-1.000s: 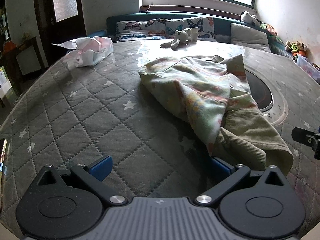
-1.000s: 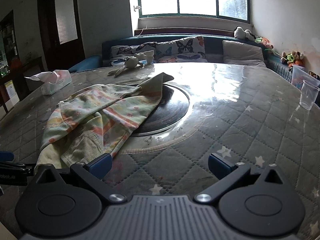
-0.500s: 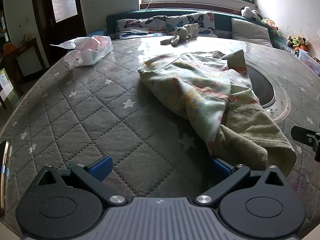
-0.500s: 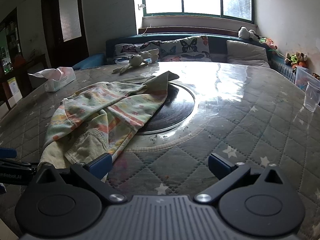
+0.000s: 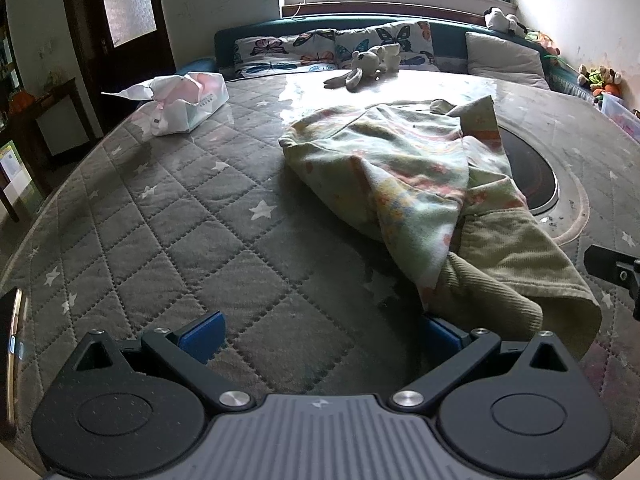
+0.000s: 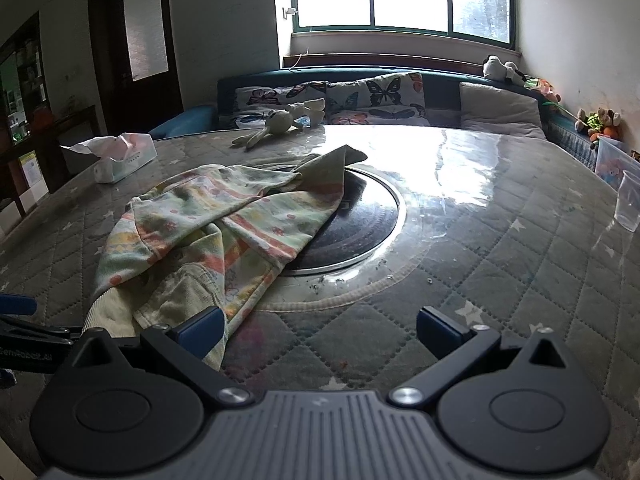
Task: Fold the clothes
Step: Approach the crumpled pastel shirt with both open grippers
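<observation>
A crumpled pale-green garment with orange and yellow print and an olive ribbed hem lies on the quilted table, partly over a round black inset plate. My left gripper is open at the table's near edge; its right finger touches the garment's hem. In the right wrist view the garment lies to the left. My right gripper is open, its left finger at the garment's lower edge. Each gripper shows at the edge of the other's view.
A tissue pack sits at the far left. A plush rabbit lies at the table's far edge before a sofa with butterfly cushions. A clear plastic cup stands at the right edge. A phone edge shows at the near left.
Both grippers have edged forward toward the garment's near hem. The garment has not moved, and both grippers stay open.
</observation>
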`<state>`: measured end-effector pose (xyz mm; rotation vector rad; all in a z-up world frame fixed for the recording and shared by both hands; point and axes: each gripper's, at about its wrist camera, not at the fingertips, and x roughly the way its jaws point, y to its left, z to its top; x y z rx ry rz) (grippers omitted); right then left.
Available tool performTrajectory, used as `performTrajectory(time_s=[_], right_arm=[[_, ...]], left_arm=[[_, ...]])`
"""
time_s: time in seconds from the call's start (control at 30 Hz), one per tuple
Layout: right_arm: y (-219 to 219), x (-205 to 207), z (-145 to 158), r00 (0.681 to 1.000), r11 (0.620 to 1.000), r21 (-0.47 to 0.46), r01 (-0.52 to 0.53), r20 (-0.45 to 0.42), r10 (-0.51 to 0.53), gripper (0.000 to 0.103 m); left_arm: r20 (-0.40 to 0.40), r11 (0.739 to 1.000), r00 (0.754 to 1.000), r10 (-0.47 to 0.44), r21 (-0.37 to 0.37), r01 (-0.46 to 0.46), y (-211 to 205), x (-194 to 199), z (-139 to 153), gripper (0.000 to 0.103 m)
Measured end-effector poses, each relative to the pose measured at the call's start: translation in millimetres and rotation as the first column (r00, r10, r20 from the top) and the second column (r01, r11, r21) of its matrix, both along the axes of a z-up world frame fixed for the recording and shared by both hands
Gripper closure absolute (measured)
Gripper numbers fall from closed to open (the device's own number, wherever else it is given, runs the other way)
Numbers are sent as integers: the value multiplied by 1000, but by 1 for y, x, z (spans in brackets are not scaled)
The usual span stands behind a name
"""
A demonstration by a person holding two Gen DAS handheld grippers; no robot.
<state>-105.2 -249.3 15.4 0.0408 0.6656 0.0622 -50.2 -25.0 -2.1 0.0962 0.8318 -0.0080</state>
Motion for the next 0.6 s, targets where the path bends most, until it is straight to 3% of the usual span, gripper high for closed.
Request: performTrajectory(time_s=[0.6], right_arm=[[5,14,4,1000,1000,0,-25,-2,25,0]], left_arm=[[19,1000,1000,2,23,-2,0,15,7,0]])
